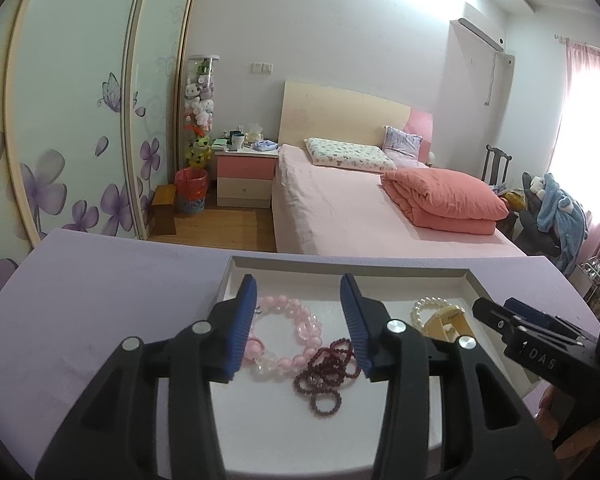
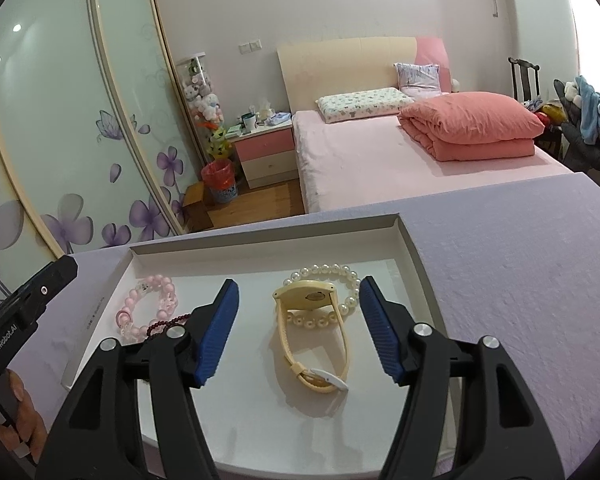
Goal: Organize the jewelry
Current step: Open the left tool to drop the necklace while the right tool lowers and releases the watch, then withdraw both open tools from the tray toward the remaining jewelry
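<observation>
A shallow white tray [image 1: 340, 266] lies on the lilac tabletop. In it are a pink bead bracelet [image 1: 288, 332], a dark red bead string [image 1: 328, 372], a pearl bracelet [image 1: 428, 308] and a cream wristwatch [image 1: 448, 320]. My left gripper [image 1: 298, 286] hovers open over the pink and dark red beads, its pads clear of both. In the right wrist view my right gripper [image 2: 299, 284] stands open above the wristwatch [image 2: 308, 296] and the pearl bracelet [image 2: 332, 270], touching neither. The pink bracelet [image 2: 148, 304] lies to its left.
The lilac tabletop [image 2: 520, 280] spreads wide to the right of the tray rim [image 2: 260, 236]. Beyond the table's far edge are a pink bed [image 2: 380, 160], a nightstand [image 2: 266, 152] and a flowered wardrobe [image 2: 60, 140]. A hand [image 2: 24, 400] holds the left gripper.
</observation>
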`<state>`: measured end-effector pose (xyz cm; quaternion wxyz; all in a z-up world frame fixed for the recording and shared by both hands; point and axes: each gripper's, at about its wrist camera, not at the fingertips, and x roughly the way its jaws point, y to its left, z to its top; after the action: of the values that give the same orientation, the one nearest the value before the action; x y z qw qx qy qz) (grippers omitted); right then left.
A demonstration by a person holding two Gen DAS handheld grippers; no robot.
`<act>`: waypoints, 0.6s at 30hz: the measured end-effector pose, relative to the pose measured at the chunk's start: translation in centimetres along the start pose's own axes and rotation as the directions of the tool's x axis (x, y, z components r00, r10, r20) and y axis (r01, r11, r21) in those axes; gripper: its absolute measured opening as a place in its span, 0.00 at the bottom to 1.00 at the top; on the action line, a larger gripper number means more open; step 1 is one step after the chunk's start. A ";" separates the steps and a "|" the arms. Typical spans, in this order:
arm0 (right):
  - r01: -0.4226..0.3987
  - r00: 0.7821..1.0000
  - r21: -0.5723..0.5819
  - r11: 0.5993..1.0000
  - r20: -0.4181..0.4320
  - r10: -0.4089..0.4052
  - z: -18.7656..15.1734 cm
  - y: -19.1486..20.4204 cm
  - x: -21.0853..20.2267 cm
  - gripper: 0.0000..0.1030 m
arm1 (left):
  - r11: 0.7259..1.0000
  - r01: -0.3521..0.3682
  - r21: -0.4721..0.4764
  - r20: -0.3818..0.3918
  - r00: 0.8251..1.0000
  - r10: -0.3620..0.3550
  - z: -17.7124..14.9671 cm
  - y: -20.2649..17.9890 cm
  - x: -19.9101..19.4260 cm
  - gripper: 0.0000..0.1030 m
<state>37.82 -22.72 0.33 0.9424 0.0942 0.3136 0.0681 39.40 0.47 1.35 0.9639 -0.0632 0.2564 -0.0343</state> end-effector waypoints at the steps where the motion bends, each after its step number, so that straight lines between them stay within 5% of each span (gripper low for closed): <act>1: 0.000 1.000 -0.005 1.000 0.012 0.000 -0.1 0.0 -0.6 0.67 | 1.000 0.002 -0.004 0.003 1.000 -0.002 -0.1 0.2 -0.5 0.46; 8: 0.001 0.997 -0.041 0.999 0.074 0.002 -1.3 -0.3 -4.2 0.81 | 1.000 0.016 -0.019 0.012 1.000 -0.015 -2.0 0.8 -4.3 0.53; 18: -0.028 0.992 -0.088 0.996 0.124 0.039 -4.5 -1.1 -9.3 0.96 | 0.998 0.021 -0.051 0.072 0.997 -0.017 -4.8 1.1 -11.0 0.86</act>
<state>27.80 -24.94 1.94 0.9621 0.0630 0.2490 0.0912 27.50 2.09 2.44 0.9702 -0.0919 0.2217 -0.0345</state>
